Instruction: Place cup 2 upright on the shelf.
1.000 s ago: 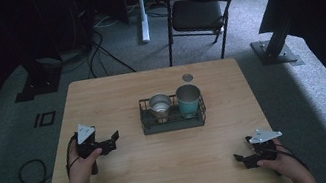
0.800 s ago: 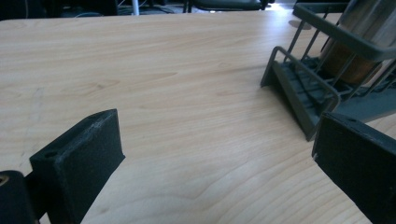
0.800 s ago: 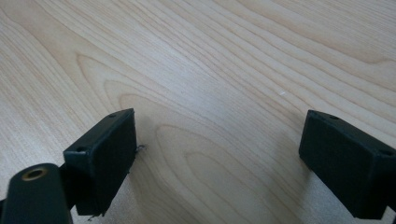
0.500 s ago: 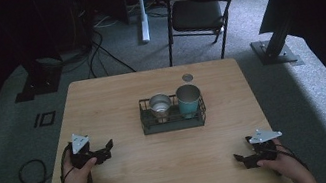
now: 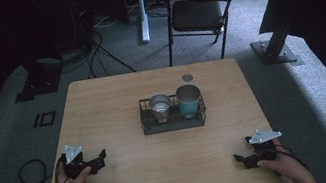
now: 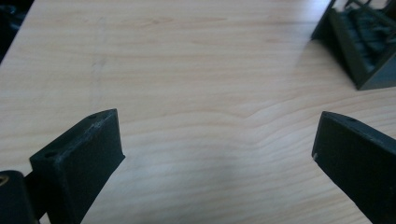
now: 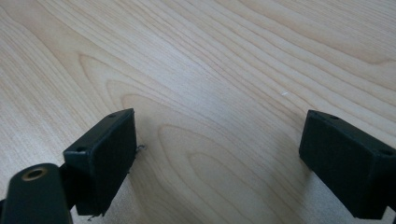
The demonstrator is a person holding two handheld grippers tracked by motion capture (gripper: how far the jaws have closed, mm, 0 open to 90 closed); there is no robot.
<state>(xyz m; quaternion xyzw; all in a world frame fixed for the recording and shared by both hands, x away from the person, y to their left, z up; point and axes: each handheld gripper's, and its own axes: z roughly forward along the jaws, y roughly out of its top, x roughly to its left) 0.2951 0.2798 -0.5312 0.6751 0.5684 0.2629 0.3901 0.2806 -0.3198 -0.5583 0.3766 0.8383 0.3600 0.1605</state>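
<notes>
A black wire basket (image 5: 149,124) stands in the middle of the wooden table (image 5: 102,102). It holds a silver metal cup (image 5: 160,106) on its left and a teal cup (image 5: 189,100) on its right. My left gripper (image 5: 101,159) sits low over the table's front left, open, with bare wood between its jaws. In the left gripper view a corner of the basket (image 6: 359,51) lies far off at the upper right of my left gripper (image 6: 217,158). My right gripper (image 5: 241,159) rests at the front right, open and holding nothing, over plain wood in the right gripper view (image 7: 219,163).
A small round disc (image 5: 187,77) lies on the table behind the basket. A folding chair (image 5: 200,11) stands beyond the far edge. Cables (image 5: 28,171) trail on the carpet at the left, and a dark stand base (image 5: 276,51) sits at the right.
My left gripper has moved down and toward the table's front left edge. The right gripper has stayed where it was.
</notes>
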